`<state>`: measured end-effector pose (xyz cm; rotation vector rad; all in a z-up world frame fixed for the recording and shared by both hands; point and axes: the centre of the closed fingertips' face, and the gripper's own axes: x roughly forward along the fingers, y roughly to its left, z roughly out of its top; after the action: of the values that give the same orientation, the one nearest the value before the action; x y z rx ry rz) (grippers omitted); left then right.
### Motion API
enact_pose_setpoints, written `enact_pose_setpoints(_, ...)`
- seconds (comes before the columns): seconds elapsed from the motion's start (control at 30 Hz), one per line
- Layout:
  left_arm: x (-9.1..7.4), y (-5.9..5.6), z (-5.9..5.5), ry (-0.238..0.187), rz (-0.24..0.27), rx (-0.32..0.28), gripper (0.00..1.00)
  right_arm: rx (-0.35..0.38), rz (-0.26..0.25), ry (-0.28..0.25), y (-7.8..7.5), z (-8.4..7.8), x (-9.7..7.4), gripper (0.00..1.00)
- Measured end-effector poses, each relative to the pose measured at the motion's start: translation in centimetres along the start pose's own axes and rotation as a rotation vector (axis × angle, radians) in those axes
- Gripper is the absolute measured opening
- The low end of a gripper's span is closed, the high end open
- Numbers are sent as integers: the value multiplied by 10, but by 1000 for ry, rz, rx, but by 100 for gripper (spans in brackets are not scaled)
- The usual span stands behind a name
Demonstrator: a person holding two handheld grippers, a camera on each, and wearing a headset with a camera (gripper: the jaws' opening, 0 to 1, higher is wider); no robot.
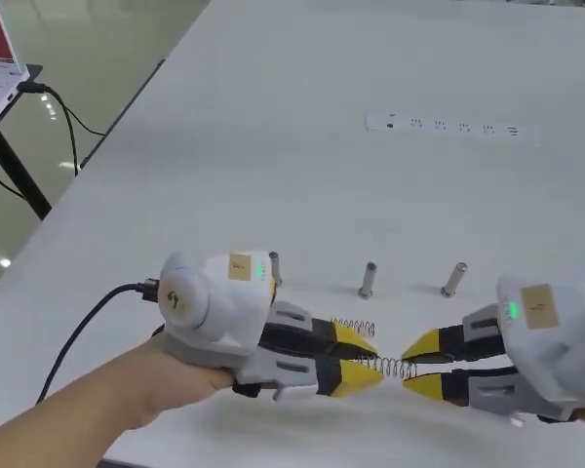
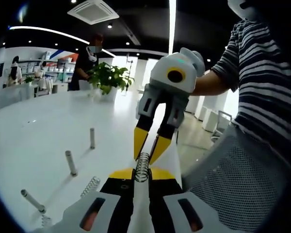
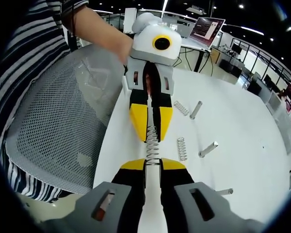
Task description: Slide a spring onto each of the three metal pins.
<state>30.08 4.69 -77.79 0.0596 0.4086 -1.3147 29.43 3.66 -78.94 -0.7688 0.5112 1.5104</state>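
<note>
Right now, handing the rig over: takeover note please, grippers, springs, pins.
Left gripper: shut on one end of a thin coiled metal spring.
Right gripper: shut on its other end.
Three short grey metal pins stand bare on the white table; two loose coiled springs lie beside them.
Done: no pin loaded.
Left: all three.

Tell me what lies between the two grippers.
A spring runs from the left gripper to the right gripper, an end held in each one's jaws; the head view and both gripper views show it.
</note>
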Motion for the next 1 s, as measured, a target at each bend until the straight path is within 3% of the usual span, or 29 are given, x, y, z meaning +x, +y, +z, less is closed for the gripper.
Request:
enact_pose_setpoints(0.43, 2, -2, -10, 52, 0, 38, 3, -48, 26, -34, -2, 18, -9, 7)
enact_pose_setpoints(0.7, 2, -2, -8, 40, 0, 36, 2, 26, 37, -119, -5, 33, -15, 7)
enact_pose_setpoints(0.9, 4, -3, -9, 46, -4, 38, 2, 54, 41, -148, -2, 39, -13, 7)
enact_pose_setpoints(1.0, 6, -7, -9, 44, -15, 37, 3, 88, 41, -210, -1, 51, -12, 7)
